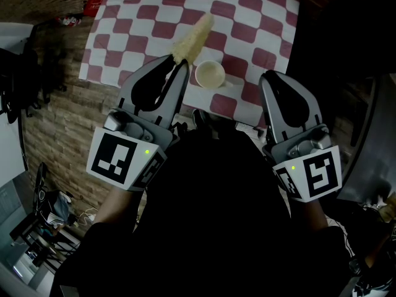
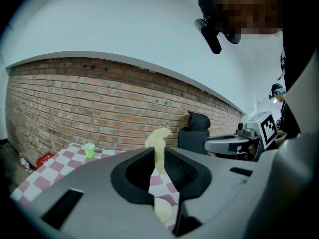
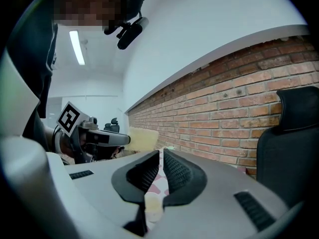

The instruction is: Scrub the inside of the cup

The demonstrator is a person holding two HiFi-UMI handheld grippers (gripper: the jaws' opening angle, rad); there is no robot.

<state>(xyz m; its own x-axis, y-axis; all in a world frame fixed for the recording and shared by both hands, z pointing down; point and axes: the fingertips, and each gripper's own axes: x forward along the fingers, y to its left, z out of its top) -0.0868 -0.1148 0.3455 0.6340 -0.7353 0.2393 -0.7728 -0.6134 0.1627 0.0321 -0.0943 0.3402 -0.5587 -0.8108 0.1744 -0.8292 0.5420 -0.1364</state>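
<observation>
A cream cup (image 1: 210,74) stands upright on the red-and-white checked tablecloth (image 1: 247,23), near its front edge. My left gripper (image 1: 176,64) is shut on the handle end of a pale yellow sponge brush (image 1: 193,37), whose head points up and away over the cloth, left of and beyond the cup. In the left gripper view the brush (image 2: 158,143) rises between the jaws, and the cup (image 2: 163,209) shows low in the gap. My right gripper (image 1: 267,76) hangs to the right of the cup, shut with nothing between its jaws. The cup (image 3: 152,203) shows below them in the right gripper view.
A small green cup (image 2: 89,150) stands at the far side of the cloth. A brick wall (image 2: 99,103) runs behind the table, with a dark office chair (image 2: 194,131) beside it. A red item (image 1: 96,2) lies off the cloth's far left corner.
</observation>
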